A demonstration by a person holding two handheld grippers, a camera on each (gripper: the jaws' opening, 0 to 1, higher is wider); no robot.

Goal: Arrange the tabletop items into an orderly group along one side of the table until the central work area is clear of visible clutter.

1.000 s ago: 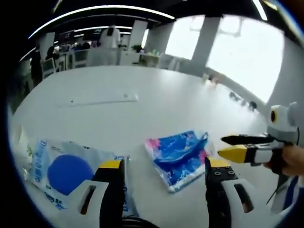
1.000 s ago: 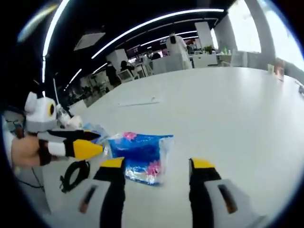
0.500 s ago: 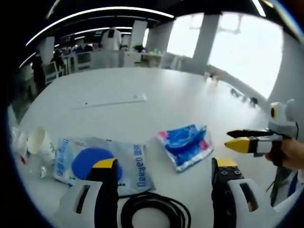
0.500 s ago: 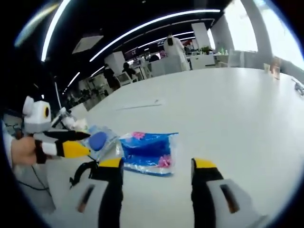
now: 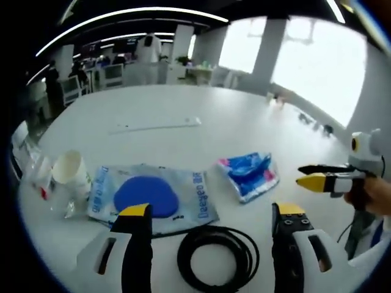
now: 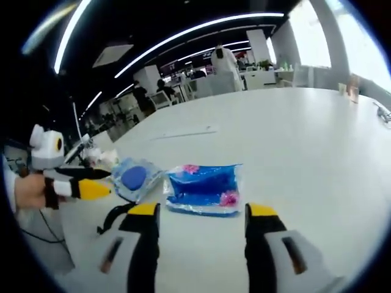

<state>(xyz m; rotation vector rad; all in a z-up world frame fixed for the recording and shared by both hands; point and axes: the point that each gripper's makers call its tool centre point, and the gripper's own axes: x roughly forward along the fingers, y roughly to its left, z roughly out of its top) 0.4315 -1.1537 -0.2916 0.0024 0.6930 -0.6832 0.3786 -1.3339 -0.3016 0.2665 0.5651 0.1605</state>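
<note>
left gripper view: the left gripper (image 5: 208, 213) hangs over the near edge of the white table (image 5: 183, 110), its two yellow-tipped jaws spread apart and holding nothing. between the jaws, close to that edge, lies one coiled black cable (image 5: 217, 257). just beyond it lies one clear flat bag (image 5: 153, 198) with a blue round thing inside and blue print on it. to its left stands one white paper cup (image 5: 69, 171), upright; what is in it cannot be told. some crumpled clear wrapping (image 5: 36, 177) lies beside the cup near the table's left edge. right of the flat bag, apart from it, lies one blue and pink packet (image 5: 249, 176). farther toward the middle of the table lies one long white strip (image 5: 156, 126). the right gripper (image 5: 308, 176) comes in from the right, held by a hand (image 5: 372, 198), its jaws slightly parted and empty.

right gripper view: the right gripper (image 6: 201, 213) has its jaws spread, empty, over the table's near edge. the blue and pink packet (image 6: 204, 189) lies just beyond them, the flat bag (image 6: 134, 179) to its left. the left gripper (image 6: 101, 183) enters from the left; whether its jaws are parted cannot be told here.
</note>
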